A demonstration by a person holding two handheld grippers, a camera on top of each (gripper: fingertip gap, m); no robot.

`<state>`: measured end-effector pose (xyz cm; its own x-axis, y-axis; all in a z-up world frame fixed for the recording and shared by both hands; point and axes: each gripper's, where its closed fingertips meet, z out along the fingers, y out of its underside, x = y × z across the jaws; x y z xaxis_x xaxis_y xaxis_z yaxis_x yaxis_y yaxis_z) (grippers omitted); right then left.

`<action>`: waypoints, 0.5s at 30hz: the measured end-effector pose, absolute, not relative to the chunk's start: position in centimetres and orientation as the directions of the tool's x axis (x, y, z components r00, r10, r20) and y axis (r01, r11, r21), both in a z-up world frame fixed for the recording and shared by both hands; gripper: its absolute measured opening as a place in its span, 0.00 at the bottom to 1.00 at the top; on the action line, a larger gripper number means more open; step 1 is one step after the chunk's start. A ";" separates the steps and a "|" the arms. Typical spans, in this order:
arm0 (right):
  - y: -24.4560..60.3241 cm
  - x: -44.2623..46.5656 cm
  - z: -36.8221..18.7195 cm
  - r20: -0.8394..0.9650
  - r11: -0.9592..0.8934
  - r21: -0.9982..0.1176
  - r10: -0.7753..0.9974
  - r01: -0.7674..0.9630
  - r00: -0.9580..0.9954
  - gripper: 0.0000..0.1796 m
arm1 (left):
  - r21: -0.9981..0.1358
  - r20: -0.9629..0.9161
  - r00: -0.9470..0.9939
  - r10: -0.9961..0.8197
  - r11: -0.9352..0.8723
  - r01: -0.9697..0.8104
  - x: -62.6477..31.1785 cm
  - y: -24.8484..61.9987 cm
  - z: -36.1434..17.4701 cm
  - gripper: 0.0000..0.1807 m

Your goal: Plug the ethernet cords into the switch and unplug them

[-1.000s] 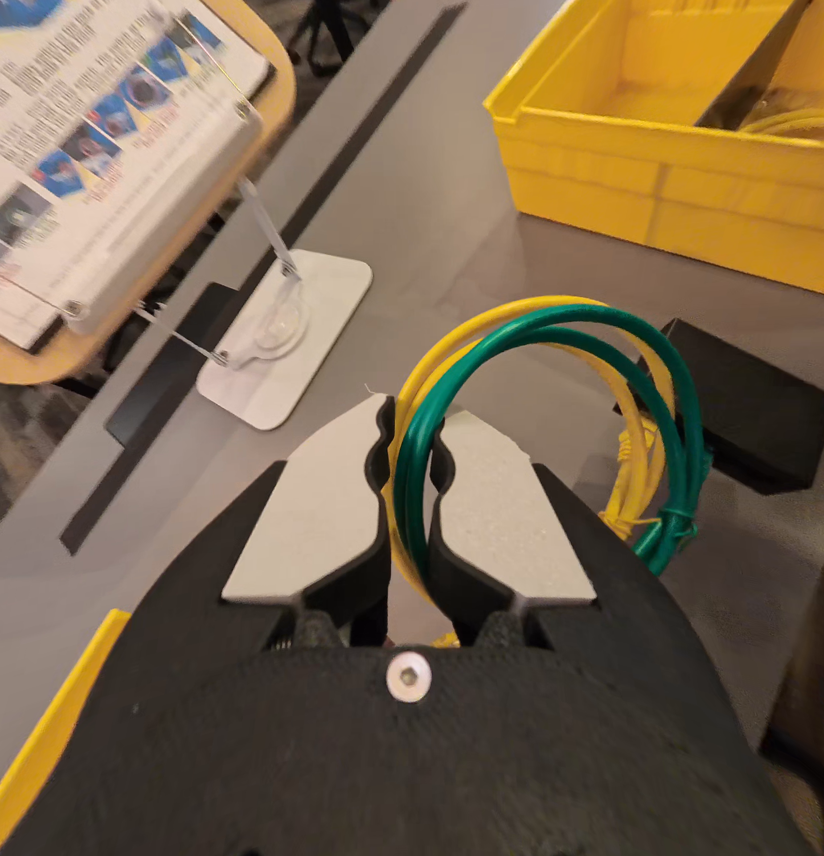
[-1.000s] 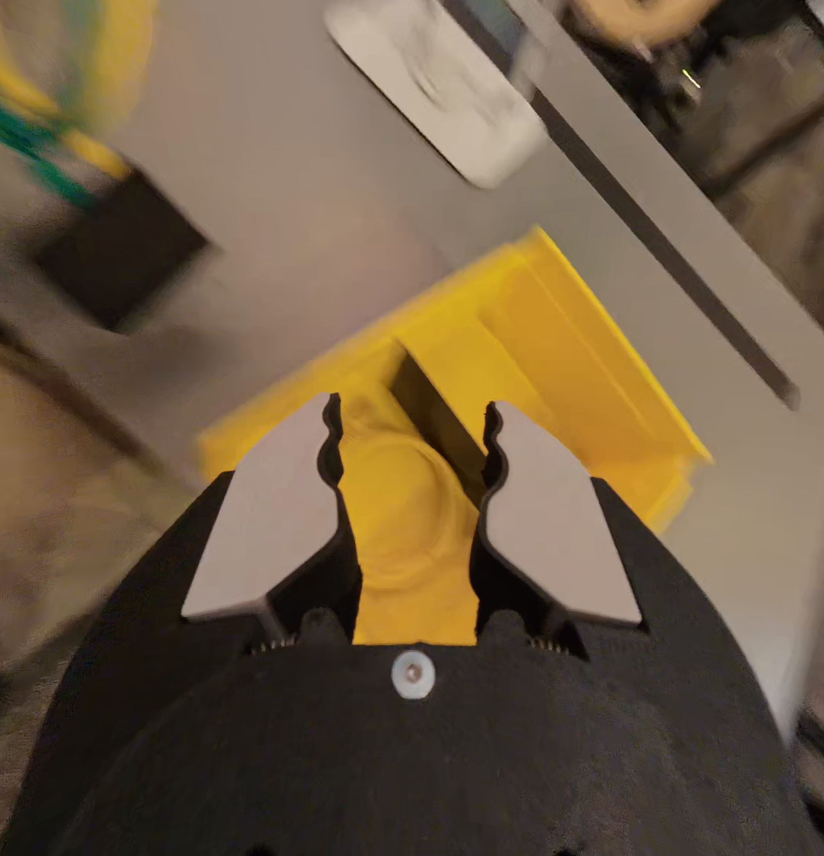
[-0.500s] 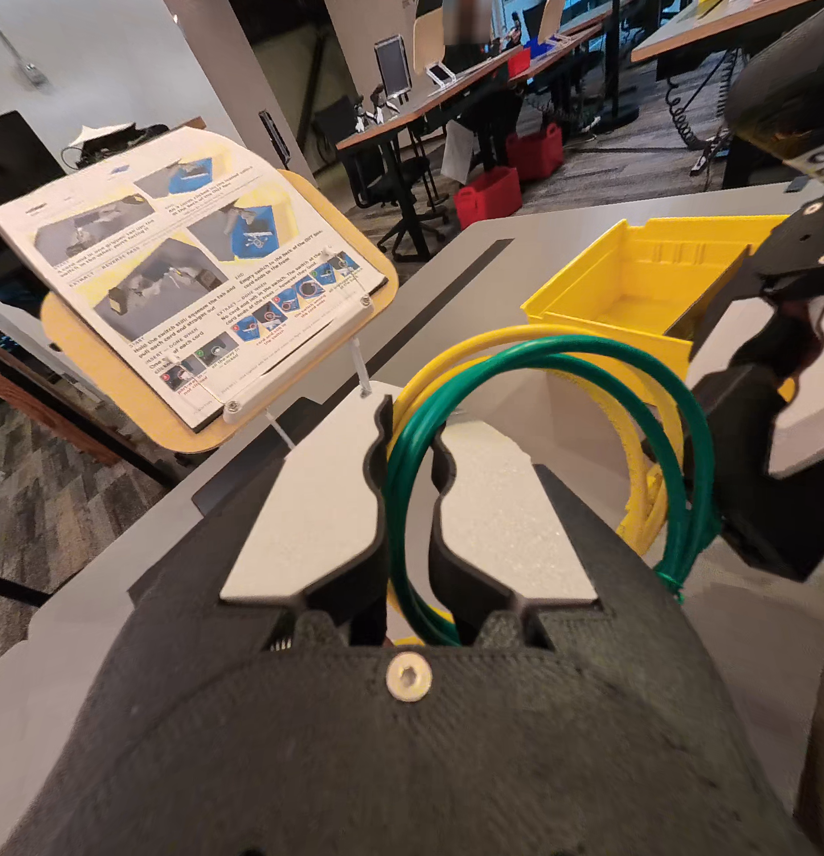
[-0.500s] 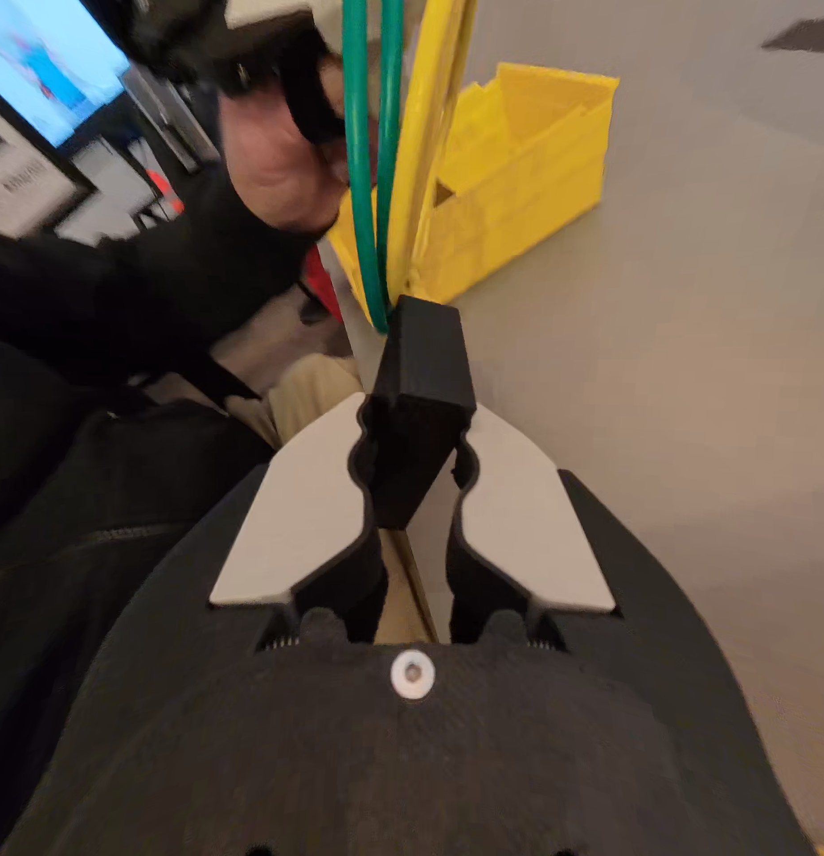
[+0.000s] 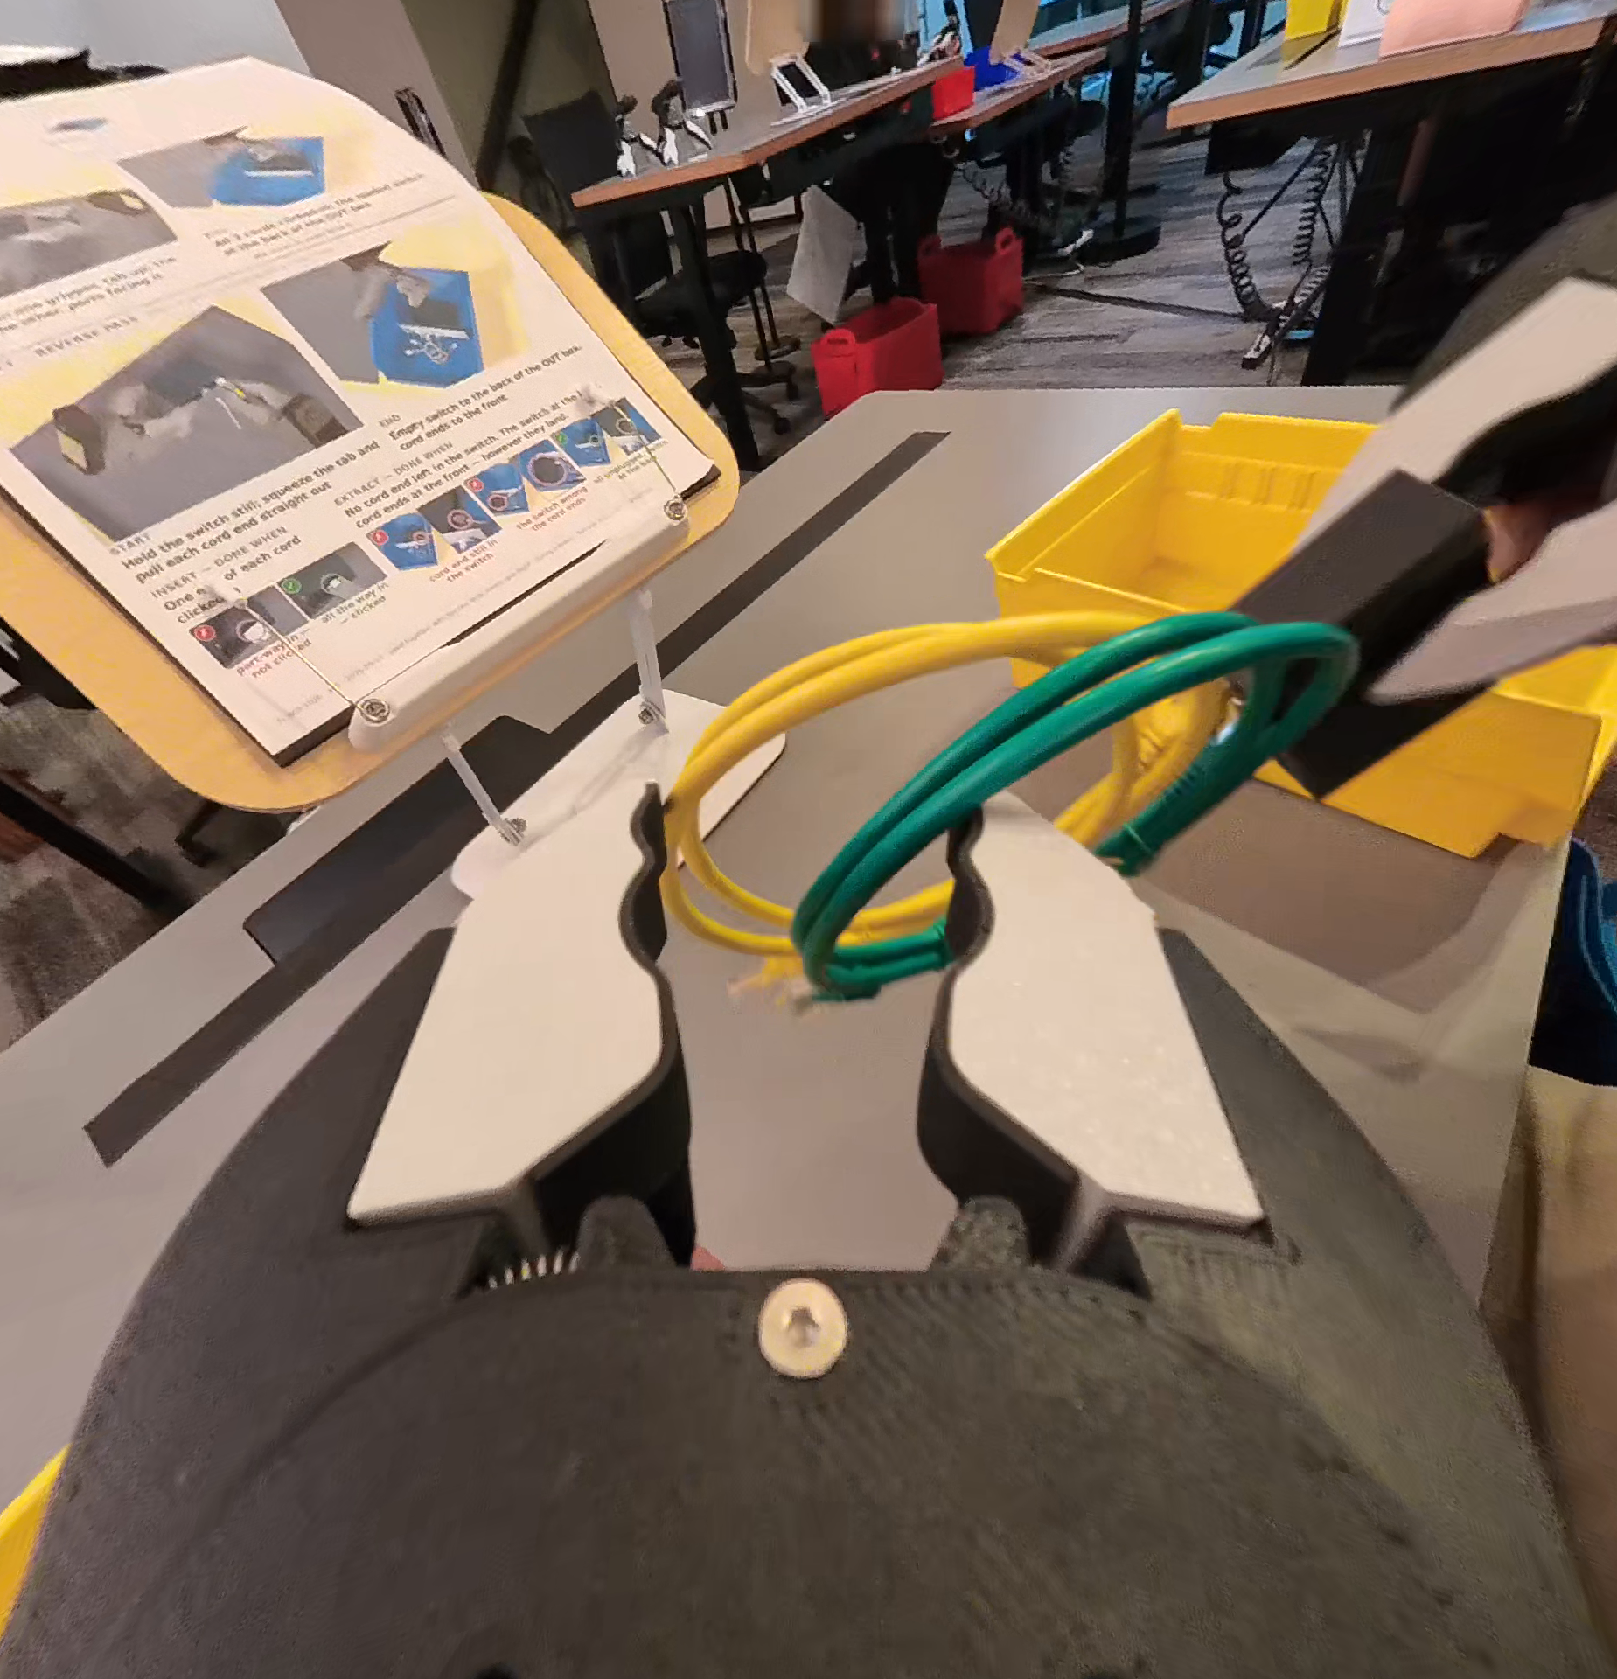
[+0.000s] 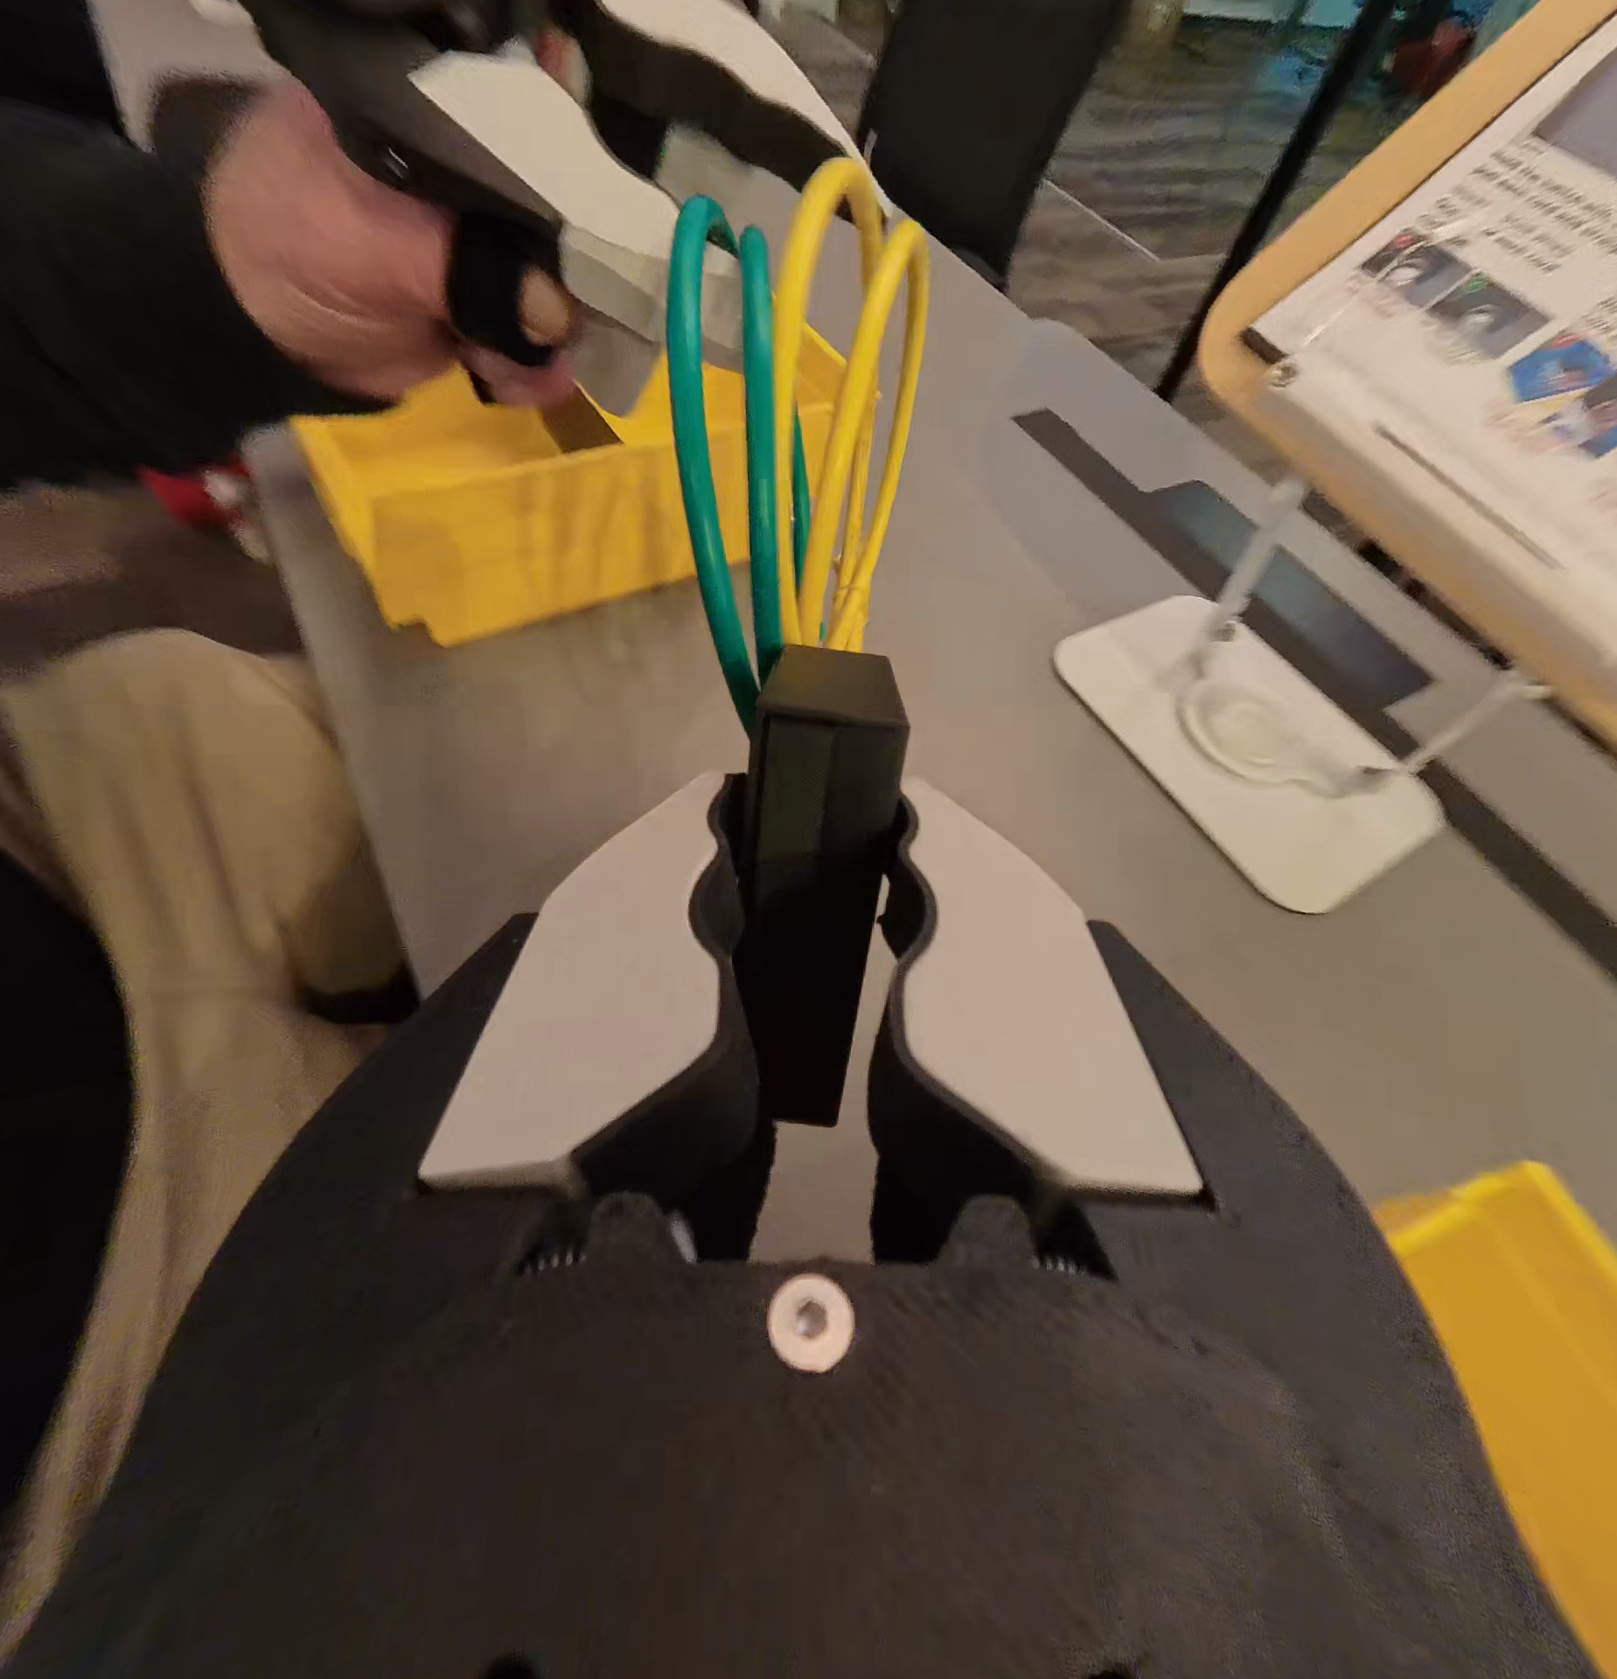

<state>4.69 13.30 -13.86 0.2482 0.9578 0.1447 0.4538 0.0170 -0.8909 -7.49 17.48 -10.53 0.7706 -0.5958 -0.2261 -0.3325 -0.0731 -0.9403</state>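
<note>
My right gripper (image 6: 818, 799) is shut on the black switch (image 6: 823, 872) and holds it off the grey table. A green cord (image 6: 684, 409) and a yellow cord (image 6: 791, 363) loop out of the switch's far end. In the left wrist view my left gripper (image 5: 804, 818) is open, jaws wide apart. The green loops (image 5: 1222, 631) and yellow loops (image 5: 923, 636) hang between its fingertips, with their loose ends just inside the gap. The switch (image 5: 1386, 618) shows at the upper right, between the right gripper's fingers (image 5: 1504, 400).
A yellow bin (image 5: 1195, 536) stands on the table behind the cords. Another yellow bin (image 6: 1531, 1363) sits near my right gripper. An instruction sheet on a tilted board (image 5: 332, 409) stands on a white base (image 6: 1241, 754). A hand (image 6: 332, 273) holds the left gripper.
My left gripper has opened and let go of the cord loops. My right gripper went from open over the bin to shut on the switch, now lifted.
</note>
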 end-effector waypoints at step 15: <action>19.3 7.2 -12.7 0.563 0.172 -0.623 0.776 0.763 0.284 0.15 | -0.740 -0.445 0.616 -0.650 -0.121 -0.661 -9.4 12.6 -10.0 0.40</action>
